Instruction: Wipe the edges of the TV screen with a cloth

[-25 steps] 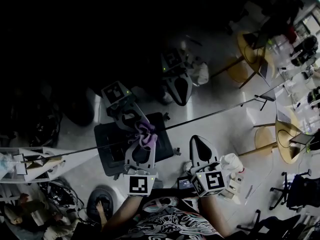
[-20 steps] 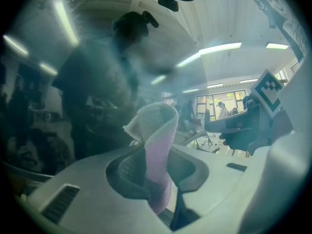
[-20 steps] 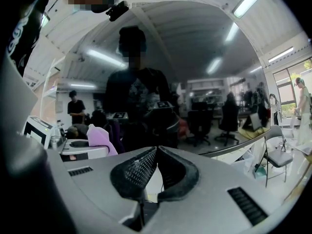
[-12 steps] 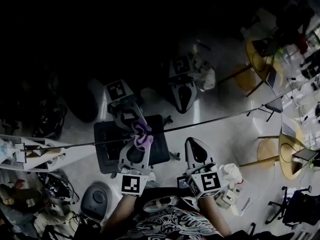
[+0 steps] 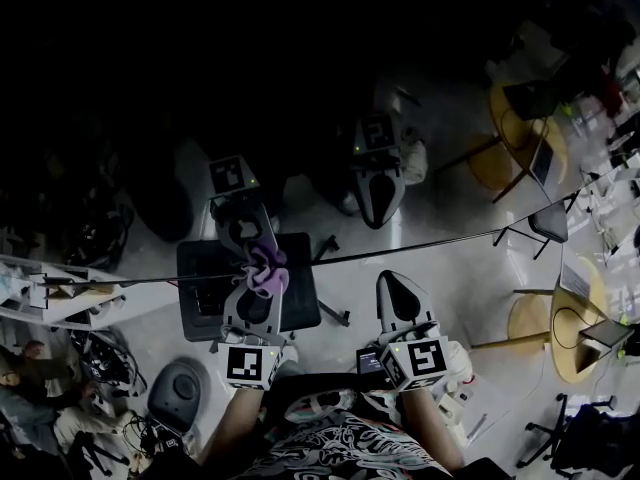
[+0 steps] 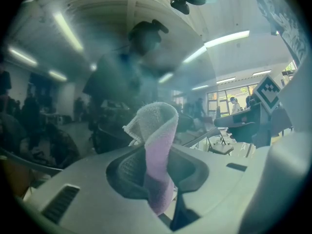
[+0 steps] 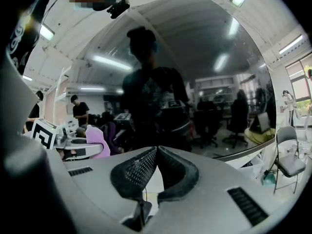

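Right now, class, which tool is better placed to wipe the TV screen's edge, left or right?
Left. The left tool is shut on the cloth, which meets its own reflection in the TV screen. The right tool is shut on nothing, so it has nothing to wipe with.

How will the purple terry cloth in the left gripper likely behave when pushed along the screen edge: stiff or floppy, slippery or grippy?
Probably floppy: the purple terry cloth folds and curls over above the left gripper's shut jaws. Likely grippy rather than slippery, since its surface looks fuzzy. It may bunch when pushed.
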`<state>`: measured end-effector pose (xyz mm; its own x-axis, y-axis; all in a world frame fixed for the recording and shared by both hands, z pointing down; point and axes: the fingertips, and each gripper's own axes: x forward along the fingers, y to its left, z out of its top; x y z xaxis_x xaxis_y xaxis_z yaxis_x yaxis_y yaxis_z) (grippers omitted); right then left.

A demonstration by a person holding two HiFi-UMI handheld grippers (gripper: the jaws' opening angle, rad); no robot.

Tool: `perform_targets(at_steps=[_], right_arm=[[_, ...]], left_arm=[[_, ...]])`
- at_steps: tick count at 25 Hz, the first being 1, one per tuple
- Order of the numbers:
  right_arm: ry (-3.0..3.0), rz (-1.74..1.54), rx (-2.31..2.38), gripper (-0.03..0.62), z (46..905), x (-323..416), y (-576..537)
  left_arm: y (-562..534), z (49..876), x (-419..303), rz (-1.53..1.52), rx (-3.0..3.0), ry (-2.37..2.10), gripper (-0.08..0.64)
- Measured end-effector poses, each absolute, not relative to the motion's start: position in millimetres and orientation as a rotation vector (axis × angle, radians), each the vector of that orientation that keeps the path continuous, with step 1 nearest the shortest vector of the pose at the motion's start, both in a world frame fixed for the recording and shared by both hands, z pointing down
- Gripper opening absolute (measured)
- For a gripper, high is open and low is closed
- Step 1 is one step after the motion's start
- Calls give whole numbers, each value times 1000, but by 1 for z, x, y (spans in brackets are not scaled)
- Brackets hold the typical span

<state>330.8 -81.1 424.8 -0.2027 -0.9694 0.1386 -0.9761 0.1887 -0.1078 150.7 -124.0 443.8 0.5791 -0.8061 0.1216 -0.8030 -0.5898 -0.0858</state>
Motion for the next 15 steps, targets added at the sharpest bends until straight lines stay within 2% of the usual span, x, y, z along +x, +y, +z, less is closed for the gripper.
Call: perform_targets(at_steps=[15], right_arm=[[-2493, 218, 1905, 29, 418, 318, -99]], left_arm=[[-126, 438, 157, -170, -2787, 1375, 103]])
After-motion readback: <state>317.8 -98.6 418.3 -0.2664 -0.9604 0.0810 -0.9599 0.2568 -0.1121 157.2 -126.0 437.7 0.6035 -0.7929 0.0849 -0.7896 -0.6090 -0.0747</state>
